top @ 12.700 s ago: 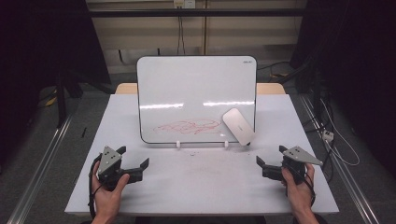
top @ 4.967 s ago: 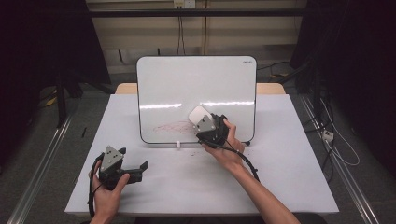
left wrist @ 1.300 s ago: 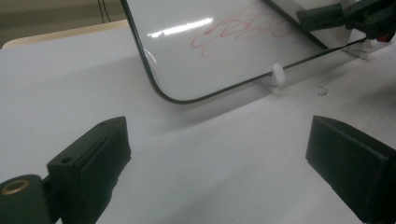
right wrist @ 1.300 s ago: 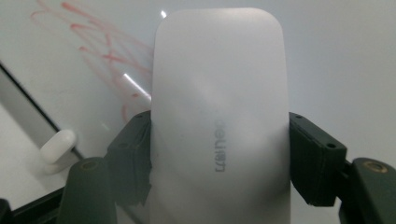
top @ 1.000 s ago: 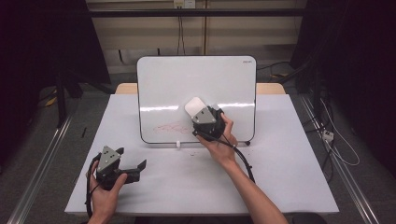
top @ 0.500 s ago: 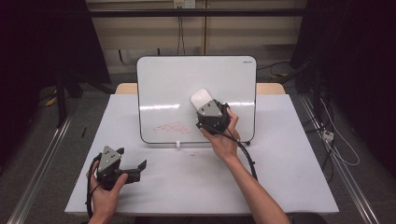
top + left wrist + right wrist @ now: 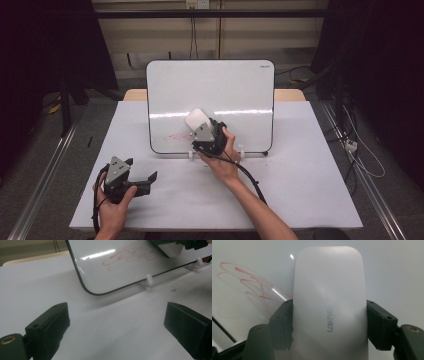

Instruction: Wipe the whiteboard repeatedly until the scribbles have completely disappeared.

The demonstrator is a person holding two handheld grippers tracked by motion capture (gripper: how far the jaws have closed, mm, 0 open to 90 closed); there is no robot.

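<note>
Now eraser (image 7: 329, 305) clamped between right tongs (image 7: 329, 325), against whiteboard (image 7: 392, 270)

Both forearms are bare, with no sleeve at the wrist. Each hand carries black tongs: the left tongs (image 7: 145, 181) and the right tongs (image 7: 202, 131) are blocky, matte black housings, each topped by a grey three-cornered plate. A black cable trails from each one back along the arm. In the gripper views the jaws are thick, squared black blocks with small screw holes in their faces, and a round brass-coloured insert sits in the black body near the base of a jaw.
</note>
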